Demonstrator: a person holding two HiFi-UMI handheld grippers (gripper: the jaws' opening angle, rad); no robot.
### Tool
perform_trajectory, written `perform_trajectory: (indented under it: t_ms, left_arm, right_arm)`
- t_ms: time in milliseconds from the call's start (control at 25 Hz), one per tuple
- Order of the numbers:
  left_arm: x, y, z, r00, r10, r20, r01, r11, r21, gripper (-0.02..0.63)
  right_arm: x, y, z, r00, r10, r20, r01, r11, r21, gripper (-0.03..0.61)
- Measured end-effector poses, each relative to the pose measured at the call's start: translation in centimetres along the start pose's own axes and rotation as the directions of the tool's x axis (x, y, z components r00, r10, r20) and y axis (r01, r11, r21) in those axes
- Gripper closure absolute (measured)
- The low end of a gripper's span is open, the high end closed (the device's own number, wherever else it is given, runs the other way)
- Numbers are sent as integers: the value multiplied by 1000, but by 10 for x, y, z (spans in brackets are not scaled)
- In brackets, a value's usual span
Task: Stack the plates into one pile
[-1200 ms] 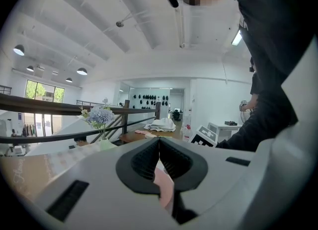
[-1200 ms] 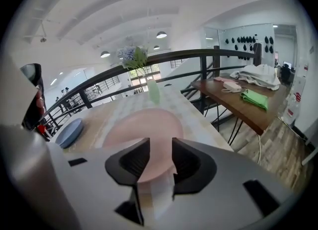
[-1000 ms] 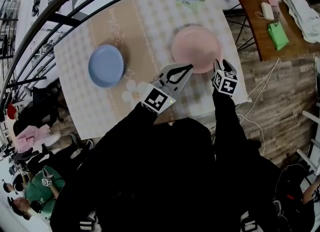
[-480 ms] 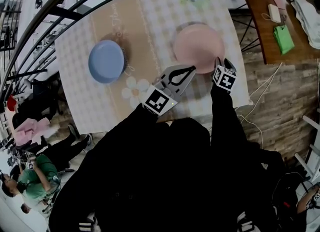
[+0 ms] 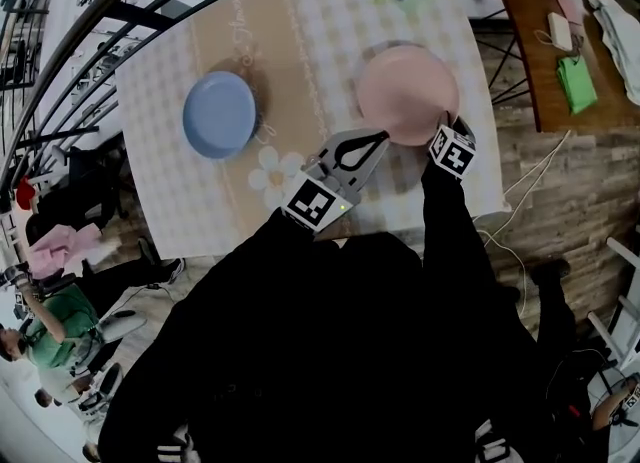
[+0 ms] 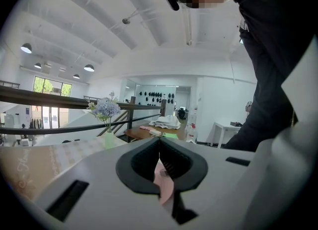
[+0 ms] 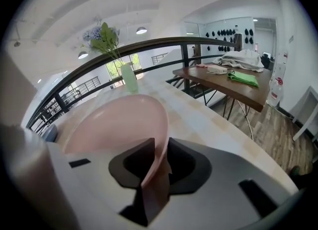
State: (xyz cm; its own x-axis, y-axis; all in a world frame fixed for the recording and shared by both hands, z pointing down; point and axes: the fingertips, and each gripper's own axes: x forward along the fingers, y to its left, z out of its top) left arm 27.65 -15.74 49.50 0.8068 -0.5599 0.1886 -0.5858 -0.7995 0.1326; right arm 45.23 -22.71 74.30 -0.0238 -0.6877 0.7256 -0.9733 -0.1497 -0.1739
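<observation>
Checked desk bears a blue plate and a pink plate — the right tool, jaws just closing, pinches the pink plate's rim; the left tool is pressed together.

My left gripper reaches forward, held close to level, its jaws shut tip to tip with nothing caught between them. My right gripper points steeply downward a little to the right of it; its jaws have just been closing and now pinch the near rim of the pink plate
</observation>
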Motion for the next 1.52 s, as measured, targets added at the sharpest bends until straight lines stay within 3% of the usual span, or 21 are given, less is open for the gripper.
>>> perform_trajectory:
  t_ms: [320,560,1160,1520]
  left_arm:
    - [-8,3,0,1000,-8,-5,8,1000,13,594]
    - [-19,6,7,1000,-10,5,10,1000,25,594]
    - [-68,23,11,999,29,36,-30,999,14,594]
    - [-107,45,17,994,85,67,-86,996,11,594]
  right_arm:
    - [-13,2,10,997,5,71,-13,993,113,537]
    - [-25,8,21,993,26,112,-54,966,252,560]
    - [-49,56,26,991,98,88,-124,927,355,560]
    - [-60,104,39,983,159,86,-179,924,338,560]
